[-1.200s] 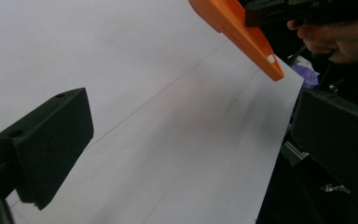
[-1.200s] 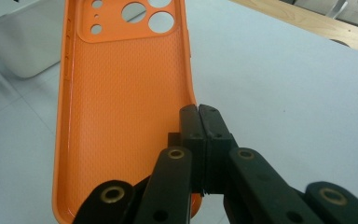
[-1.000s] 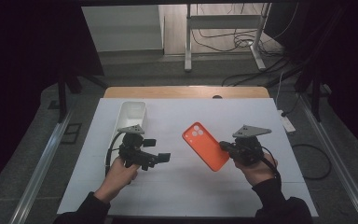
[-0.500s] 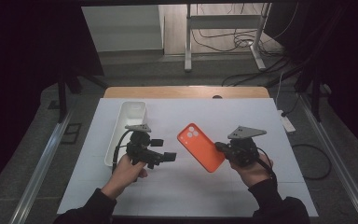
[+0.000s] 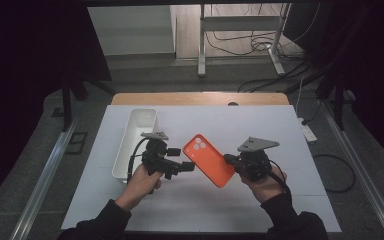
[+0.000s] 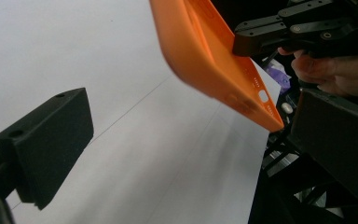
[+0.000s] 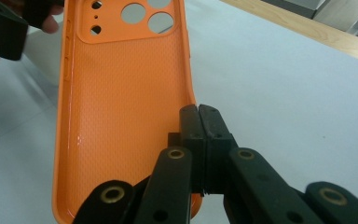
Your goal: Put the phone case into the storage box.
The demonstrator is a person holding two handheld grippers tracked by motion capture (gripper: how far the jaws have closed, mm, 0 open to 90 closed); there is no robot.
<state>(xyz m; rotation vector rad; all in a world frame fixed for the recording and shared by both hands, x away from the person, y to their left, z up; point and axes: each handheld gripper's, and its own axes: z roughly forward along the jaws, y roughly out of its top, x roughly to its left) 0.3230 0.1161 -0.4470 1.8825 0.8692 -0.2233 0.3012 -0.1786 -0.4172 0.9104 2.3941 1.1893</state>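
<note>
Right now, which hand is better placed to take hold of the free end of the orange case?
Left. The left gripper is open right beside the orange phone case, while the right gripper is already shut on its side wall.

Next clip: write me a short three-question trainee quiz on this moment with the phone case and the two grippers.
1. True or false: the right gripper is shut on the edge of the orange phone case.
2. How do the left gripper's jaws stand? A open, case not between them; B shut on the case; C shut on the white bin.
3. On which side of the left gripper does the white bin lie in the high view?

Key
1. True; its pads pinch the case's rim.
2. A; the left gripper view has the case above and beyond the jaws.
3. Its left, on the white table.
</note>
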